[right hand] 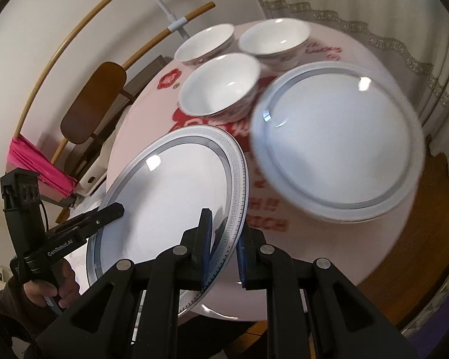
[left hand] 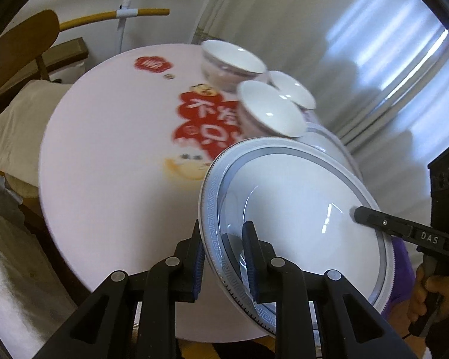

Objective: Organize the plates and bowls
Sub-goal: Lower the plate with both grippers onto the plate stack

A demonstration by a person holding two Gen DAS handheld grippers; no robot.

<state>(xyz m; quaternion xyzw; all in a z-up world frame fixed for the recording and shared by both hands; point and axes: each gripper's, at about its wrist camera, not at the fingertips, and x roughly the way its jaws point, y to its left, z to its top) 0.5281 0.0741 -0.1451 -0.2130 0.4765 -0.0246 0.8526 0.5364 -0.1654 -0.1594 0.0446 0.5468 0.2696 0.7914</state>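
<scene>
I pinch the tilted plate (left hand: 299,209) with both grippers: left gripper (left hand: 224,257) at its 7 o'clock rim, right gripper (right hand: 224,251) at 5 o'clock.

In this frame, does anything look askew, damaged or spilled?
Only the held plate: it is tilted, lifted off the table, with the left gripper and right gripper each clamped on its rim. No chips or spills show. The second plate and three bowls sit upright.

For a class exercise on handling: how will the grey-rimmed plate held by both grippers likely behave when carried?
The plate looks glazed, so probably slippery. Left gripper and right gripper pinch only its rim, so it may pivot. Likely rigid and breakable if dropped.
</scene>
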